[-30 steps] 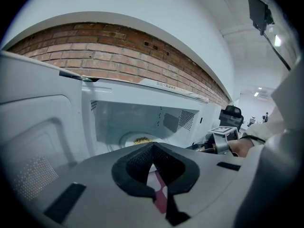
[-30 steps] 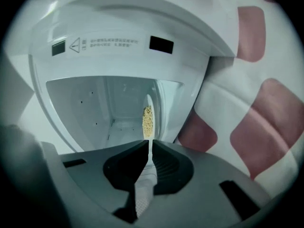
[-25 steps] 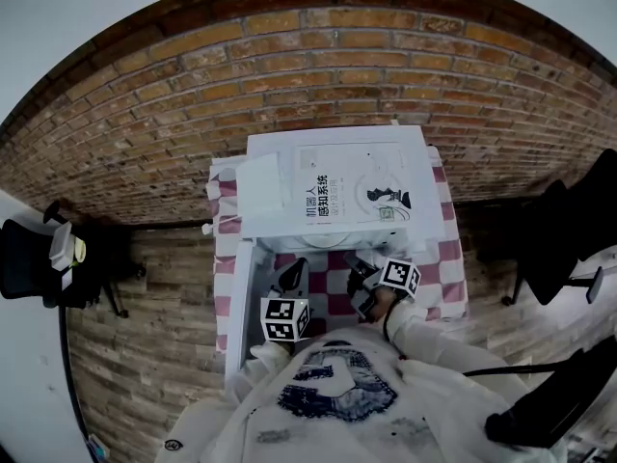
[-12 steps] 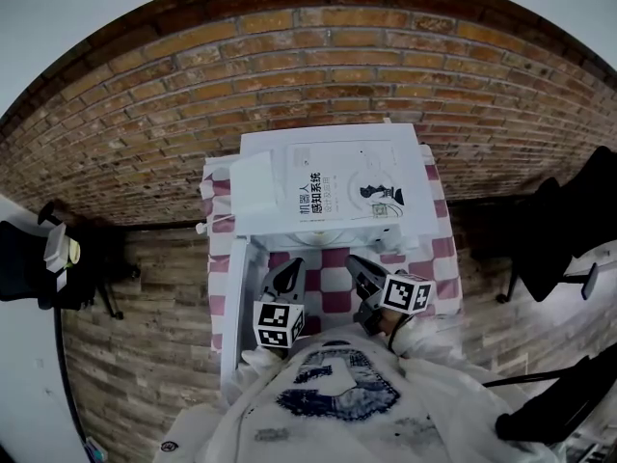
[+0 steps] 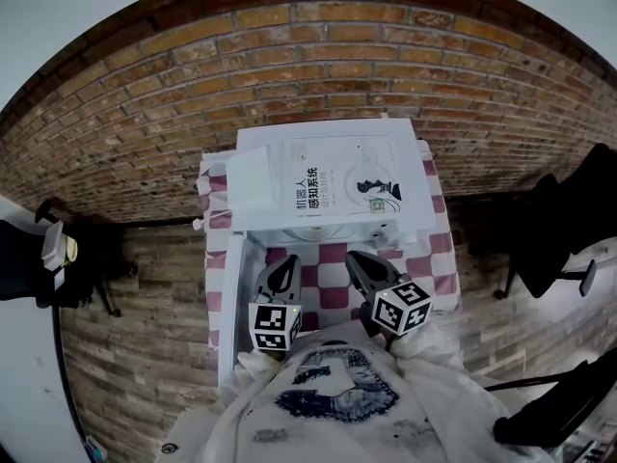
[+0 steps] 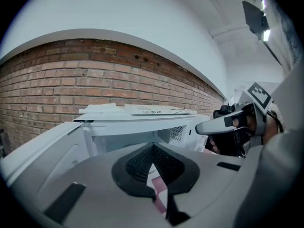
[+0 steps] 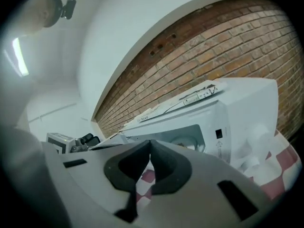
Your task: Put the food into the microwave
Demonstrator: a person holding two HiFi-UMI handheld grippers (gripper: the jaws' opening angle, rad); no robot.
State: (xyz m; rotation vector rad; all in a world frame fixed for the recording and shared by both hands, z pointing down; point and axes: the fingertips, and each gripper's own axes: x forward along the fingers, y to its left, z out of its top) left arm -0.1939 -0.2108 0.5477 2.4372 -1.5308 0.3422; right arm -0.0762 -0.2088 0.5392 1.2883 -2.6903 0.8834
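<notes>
While the food point(image 7: 186, 142) (dimly seen) seems already inside the microwave point(image 5: 328, 186), the left gripper point(image 5: 288, 262) and right gripper point(image 5: 353, 258) hang near its mouth, jaws pressed together on nothing; push the open door point(image 5: 234, 307) at left shut smoothly.

A red-brown brick wall point(image 5: 318, 56) stands behind a worktop covered with a red and white checked cloth point(image 5: 328, 276). A white booklet with black print point(image 5: 337, 186) lies flat, just beside a small white box point(image 5: 249, 179). A black chair point(image 5: 24, 258) stands on the wooden plank floor point(image 5: 145, 336), well apart.
</notes>
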